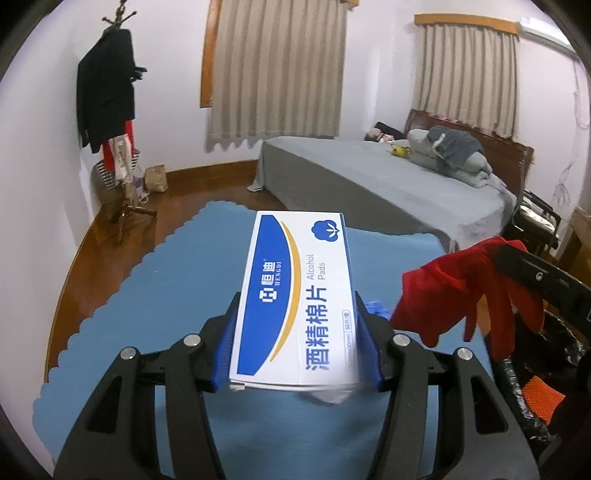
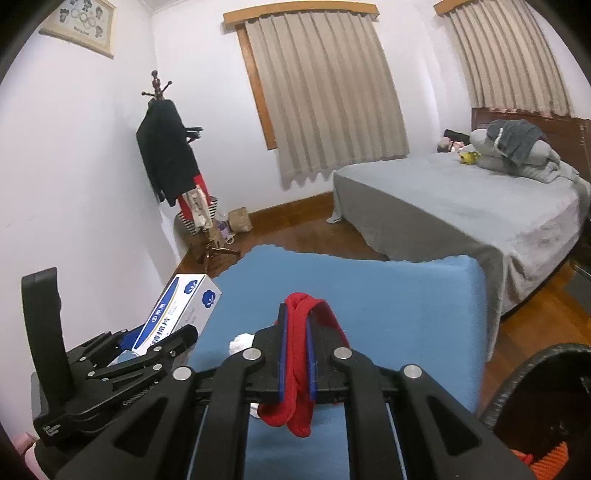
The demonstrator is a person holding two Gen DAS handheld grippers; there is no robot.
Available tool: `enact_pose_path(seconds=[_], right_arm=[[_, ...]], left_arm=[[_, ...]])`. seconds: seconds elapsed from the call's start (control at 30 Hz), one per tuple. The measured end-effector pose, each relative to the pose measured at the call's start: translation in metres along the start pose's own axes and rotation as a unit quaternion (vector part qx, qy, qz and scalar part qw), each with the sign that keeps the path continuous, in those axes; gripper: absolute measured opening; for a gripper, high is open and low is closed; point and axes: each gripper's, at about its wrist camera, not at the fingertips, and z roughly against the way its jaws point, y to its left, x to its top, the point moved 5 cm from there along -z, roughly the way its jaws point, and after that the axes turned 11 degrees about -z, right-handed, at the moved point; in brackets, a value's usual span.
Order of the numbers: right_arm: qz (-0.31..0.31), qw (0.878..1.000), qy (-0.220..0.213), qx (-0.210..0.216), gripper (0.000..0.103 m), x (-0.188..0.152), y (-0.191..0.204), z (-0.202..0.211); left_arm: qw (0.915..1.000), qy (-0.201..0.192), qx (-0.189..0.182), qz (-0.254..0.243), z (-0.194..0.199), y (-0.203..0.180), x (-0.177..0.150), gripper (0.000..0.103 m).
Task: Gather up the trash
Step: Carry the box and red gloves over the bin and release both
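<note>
Left wrist view has my left tongs clamped on the alcohol-pad box mid-frame above the blue counter, while my right tongs pinch a red cloth, presumably for the bin lower right.

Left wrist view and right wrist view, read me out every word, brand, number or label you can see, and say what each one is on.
"恒迪 HENGDI": alcohol pad box, blue panel.
"Alcohol Pads": same box, white panel.
"酒精棉片": same box, large blue characters.
Small boxed print by the box edge: too small to read.
Embossed wording on the left gripper body: too blurred to read.
Framed picture with rings on the wall: caption unreadable.
</note>
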Motion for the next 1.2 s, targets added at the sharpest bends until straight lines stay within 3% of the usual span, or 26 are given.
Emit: enact_pose_path(seconds=[0.53,1.2], right_arm=[[-0.026,0.997,-0.04,-0.062,0.008,0.018,-0.072,0.06],[-0.063,0.982,-0.075,-0.159,0.008,0.021,-0.166,0.135]], left_arm=[[0.9962,-0.026,-0.073,-0.04,0.011,-0.091,0.021,0.054],[0.9801,-0.047,-0.169,-0.092,0.03,-0.217,0.023,0.054]])
